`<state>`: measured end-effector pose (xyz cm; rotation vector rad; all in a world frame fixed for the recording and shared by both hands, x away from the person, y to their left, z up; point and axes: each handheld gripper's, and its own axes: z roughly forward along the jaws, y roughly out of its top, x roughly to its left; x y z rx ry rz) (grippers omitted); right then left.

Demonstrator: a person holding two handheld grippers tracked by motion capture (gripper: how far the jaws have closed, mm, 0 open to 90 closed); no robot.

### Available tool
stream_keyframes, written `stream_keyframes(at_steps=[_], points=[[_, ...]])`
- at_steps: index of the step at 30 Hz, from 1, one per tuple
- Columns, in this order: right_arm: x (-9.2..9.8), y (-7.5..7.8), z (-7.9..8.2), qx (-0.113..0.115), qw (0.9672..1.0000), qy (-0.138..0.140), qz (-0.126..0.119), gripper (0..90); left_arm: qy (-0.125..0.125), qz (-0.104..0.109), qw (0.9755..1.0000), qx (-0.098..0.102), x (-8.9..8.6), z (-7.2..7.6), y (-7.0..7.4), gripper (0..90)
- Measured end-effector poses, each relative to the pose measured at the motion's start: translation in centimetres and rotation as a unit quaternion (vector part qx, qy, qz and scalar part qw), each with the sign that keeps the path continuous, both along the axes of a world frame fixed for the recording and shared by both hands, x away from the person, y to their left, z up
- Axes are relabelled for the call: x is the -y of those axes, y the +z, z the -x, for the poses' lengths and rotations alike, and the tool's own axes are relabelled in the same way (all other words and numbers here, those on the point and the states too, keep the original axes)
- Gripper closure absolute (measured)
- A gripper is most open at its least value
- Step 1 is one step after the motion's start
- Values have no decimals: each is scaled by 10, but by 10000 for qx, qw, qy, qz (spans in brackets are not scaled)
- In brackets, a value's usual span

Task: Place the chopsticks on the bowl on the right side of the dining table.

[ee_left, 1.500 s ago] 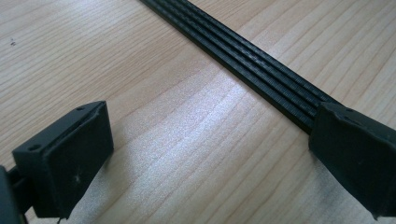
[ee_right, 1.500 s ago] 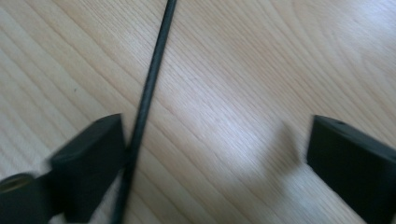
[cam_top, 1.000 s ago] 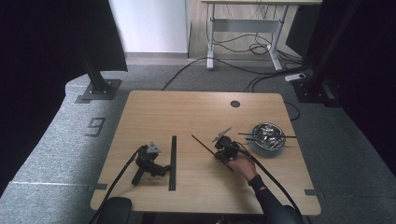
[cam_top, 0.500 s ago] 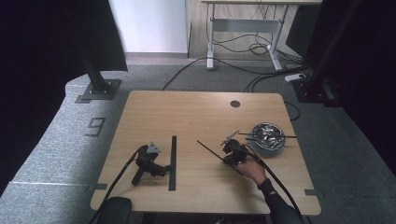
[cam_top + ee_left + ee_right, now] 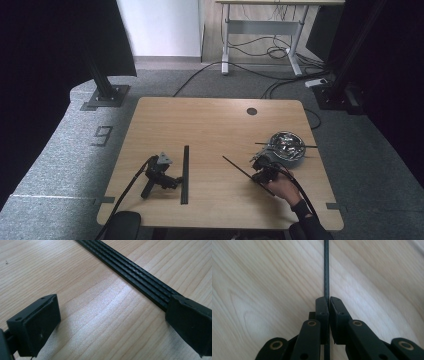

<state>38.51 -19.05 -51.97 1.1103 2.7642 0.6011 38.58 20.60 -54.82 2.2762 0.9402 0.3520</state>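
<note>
My right gripper (image 5: pixel 328 302) is clamped on a thin black rod (image 5: pixel 326 270), which extends toward 10 o'clock above the bench (image 5: pixel 210 125). My left gripper (image 5: pixel 112 322) rests spread beside the black strips (image 5: pixel 130 272).

Black gripper (image 5: pixel 329 305) links carry brass-ringed pivot holes; black sleeve (image 5: pixel 310 227).

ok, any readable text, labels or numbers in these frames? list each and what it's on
"9": a dark figure on the grey floor mat left of the table; it could also read as a rough mark.
No print shows on the black strips, the thin rod, the metal bowl, or either gripper.
</note>
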Motion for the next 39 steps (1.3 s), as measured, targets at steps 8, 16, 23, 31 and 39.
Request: stream_keyframes(at_steps=[8, 16, 23, 31, 39], points=[[23, 1, 14, -93, 9998, -83, 134, 853, 0, 1, 10000, 2, 0, 0, 0, 0], [32, 6, 15, -165, 9993, -111, 320, 745, -2, -3, 10000, -2, 0, 0, 0, 0], [15, 26, -1, -160, 9984, -52, 533, 552, 0, 3, 10000, -1, 0, 0, 0, 0], [-13, 19, -16, -622, 9917, 307, 1085, 630, 0, 1, 10000, -1, 0, 0, 0, 0], [-21, 10, -22, -837, 9852, 382, 1444, 742, 0, 1, 10000, 0, 0, 0, 0, 0]])
